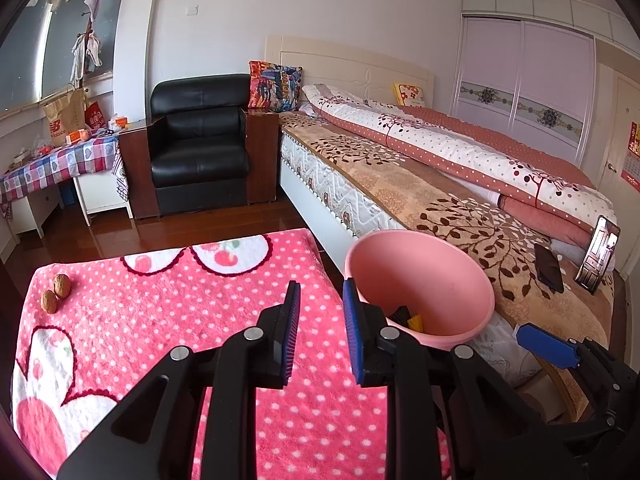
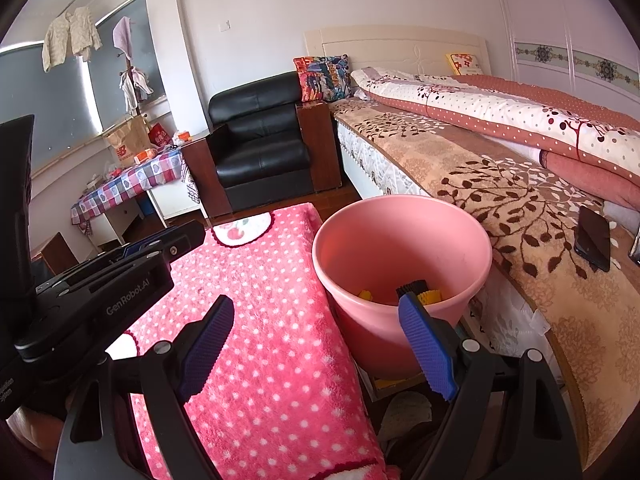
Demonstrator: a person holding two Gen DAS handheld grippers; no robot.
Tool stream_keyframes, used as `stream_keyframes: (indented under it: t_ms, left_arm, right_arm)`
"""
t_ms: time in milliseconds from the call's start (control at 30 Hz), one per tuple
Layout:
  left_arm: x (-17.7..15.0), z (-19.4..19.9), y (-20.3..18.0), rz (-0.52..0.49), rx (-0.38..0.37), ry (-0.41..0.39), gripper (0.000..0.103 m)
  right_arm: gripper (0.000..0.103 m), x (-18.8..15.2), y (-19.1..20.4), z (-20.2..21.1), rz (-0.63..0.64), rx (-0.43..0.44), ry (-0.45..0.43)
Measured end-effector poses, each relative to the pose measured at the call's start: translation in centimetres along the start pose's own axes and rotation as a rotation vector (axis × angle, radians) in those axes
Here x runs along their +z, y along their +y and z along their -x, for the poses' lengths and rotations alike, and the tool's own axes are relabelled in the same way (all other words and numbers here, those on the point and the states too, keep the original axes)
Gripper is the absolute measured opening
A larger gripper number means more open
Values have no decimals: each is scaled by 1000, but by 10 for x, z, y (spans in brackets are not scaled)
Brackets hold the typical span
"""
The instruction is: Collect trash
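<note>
Left hand-held gripper (image 1: 320, 328), two walnuts (image 1: 56, 293) beyond

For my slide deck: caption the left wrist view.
Open left gripper hovers over the pink blanket beside a pink bin; two walnuts lie far left.

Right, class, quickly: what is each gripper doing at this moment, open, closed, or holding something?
Left gripper: open, holding nothing, above the pink blanket.
Right gripper: open wide, holding nothing, near the pink bin.
</note>
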State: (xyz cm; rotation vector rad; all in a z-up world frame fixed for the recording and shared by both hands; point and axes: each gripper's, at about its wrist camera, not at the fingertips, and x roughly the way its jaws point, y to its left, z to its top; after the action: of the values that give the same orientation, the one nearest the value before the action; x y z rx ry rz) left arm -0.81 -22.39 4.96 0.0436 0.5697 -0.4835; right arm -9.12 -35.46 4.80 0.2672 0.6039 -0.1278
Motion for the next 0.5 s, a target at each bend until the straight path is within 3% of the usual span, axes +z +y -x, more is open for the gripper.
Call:
stream_keyframes:
  t_ms: [500]
  left_arm:
    - [0,1,-1,-2,2,0,22]
  right_arm:
    - [83,3,-9,1,-22,5,5]
